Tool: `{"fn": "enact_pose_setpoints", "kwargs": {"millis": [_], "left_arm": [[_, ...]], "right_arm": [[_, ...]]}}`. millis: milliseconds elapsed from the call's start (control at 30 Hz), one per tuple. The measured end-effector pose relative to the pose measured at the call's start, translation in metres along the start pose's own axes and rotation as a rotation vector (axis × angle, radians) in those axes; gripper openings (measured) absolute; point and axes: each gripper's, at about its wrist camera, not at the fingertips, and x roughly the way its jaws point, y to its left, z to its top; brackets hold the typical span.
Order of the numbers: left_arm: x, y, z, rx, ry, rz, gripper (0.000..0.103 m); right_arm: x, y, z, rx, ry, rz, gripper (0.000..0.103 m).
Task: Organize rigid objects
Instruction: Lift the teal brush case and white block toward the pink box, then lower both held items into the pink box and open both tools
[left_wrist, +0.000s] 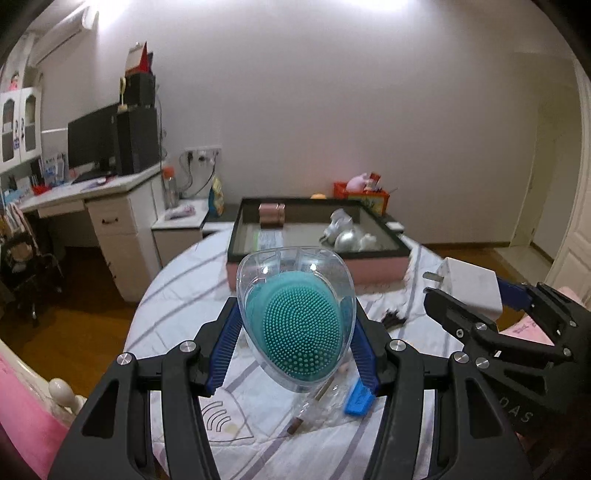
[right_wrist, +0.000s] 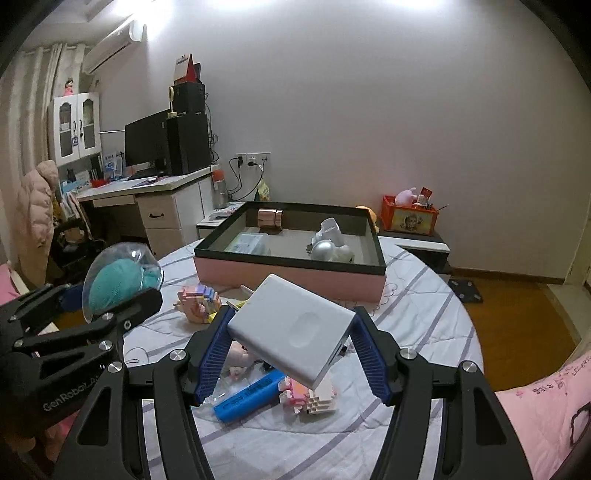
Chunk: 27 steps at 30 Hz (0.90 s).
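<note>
Box (right_wrist: 291, 278) holds silver ball (right_wrist: 322, 251), copper cylinder (right_wrist: 270, 218), packet (right_wrist: 248, 242).

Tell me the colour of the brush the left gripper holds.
Teal brush inside a clear case, clearest in the left wrist view.

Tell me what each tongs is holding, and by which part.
Left tongs: brush case, by its sides. Right tongs: power bank, by its edges.

One pink box (right_wrist: 291, 280), one white charger (right_wrist: 295, 332), one teal brush in its clear case (left_wrist: 299, 325), two toy block figures (right_wrist: 197, 301), one blue bar (right_wrist: 251, 398).
</note>
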Motion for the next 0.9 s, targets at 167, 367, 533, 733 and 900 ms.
{"fn": "enact_pose_setpoints", "kwargs": {"millis": [167, 367, 533, 733, 900], "left_arm": [[-0.018, -0.008, 0.012, 0.032, -0.061, 0.016, 0.057], [-0.036, -0.015, 0.026, 0.077, -0.135, 0.037, 0.057], [-0.041, -0.017, 0.037, 0.098, -0.173, 0.058, 0.057], [-0.038, -0.019, 0.054, 0.126, -0.222, 0.081, 0.057], [-0.026, -0.020, 0.069, 0.149, -0.265, 0.102, 0.057]], "right_arm": [[-0.020, -0.001, 0.009, -0.002, -0.054, -0.013, 0.065], [-0.036, -0.003, 0.023, -0.008, -0.120, -0.019, 0.065], [-0.040, -0.004, 0.034, -0.020, -0.151, -0.022, 0.065], [-0.036, -0.006, 0.051, -0.026, -0.187, -0.028, 0.065], [-0.026, -0.009, 0.064, -0.032, -0.219, -0.029, 0.065]]}}
